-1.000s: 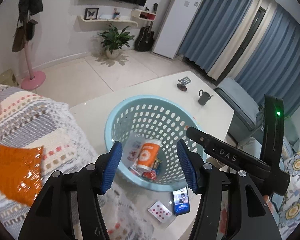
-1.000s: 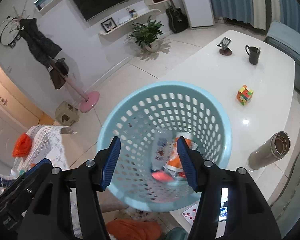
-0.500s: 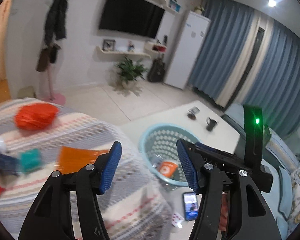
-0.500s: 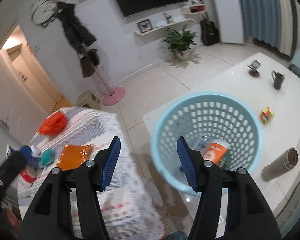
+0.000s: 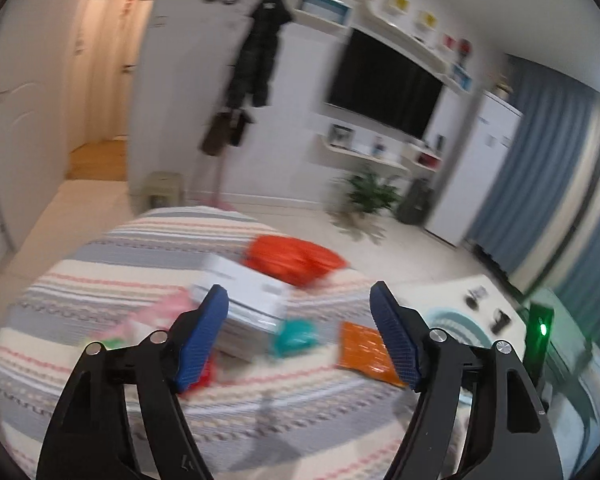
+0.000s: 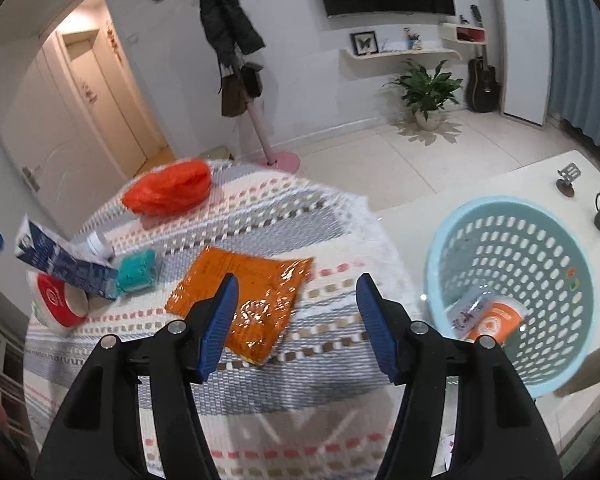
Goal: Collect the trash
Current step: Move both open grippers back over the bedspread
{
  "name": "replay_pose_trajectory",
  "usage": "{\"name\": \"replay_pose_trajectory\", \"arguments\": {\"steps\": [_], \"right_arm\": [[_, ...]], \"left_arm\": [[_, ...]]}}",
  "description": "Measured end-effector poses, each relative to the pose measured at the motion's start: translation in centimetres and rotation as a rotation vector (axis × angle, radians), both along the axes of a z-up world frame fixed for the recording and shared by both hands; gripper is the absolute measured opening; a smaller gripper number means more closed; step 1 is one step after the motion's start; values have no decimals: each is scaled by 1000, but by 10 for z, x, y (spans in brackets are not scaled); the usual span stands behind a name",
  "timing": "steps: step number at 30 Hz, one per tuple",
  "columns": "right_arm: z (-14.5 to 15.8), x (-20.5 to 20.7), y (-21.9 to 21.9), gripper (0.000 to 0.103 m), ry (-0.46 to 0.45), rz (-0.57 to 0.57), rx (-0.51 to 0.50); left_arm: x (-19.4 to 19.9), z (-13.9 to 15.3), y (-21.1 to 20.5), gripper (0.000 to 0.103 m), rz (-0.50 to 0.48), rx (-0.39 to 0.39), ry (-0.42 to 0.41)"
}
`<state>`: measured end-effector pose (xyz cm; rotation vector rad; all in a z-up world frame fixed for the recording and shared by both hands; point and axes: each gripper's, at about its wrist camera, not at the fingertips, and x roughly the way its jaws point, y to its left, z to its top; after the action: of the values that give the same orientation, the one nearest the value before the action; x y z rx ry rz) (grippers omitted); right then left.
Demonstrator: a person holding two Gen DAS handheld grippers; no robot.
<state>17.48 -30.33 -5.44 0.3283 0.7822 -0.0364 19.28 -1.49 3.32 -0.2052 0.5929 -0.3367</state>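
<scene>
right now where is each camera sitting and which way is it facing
Left wrist: on the left gripper, looking forward and down over the striped blanket toward the TV wall; only its two blue fingers show, standing open with nothing between them.
Right wrist: on the right gripper, angled down at the orange packet, with the blue basket to the right; its open, empty fingers show.
Shared: blanket, orange packet, red bag, teal item, basket, coat rack, plant, TV.

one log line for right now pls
phase: reaching for trash | left gripper: open, empty | right gripper: open, over orange wrapper | basket: part-filled
</scene>
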Motion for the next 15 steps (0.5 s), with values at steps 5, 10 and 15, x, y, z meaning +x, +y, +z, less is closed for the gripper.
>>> {"name": "replay_pose_trajectory", "arguments": {"steps": [5,10,15], "right_arm": [[-16,11,14,58,22,13,-9],[-21,12,15,57,21,14,-33],[-19,11,18,57,12,25,-64]], "left_arm": [[28,-3,30,70,56,-30,40],[51,-10,29,60,53,-41,81],[33,-22,15,55,-33,-64,110]]}}
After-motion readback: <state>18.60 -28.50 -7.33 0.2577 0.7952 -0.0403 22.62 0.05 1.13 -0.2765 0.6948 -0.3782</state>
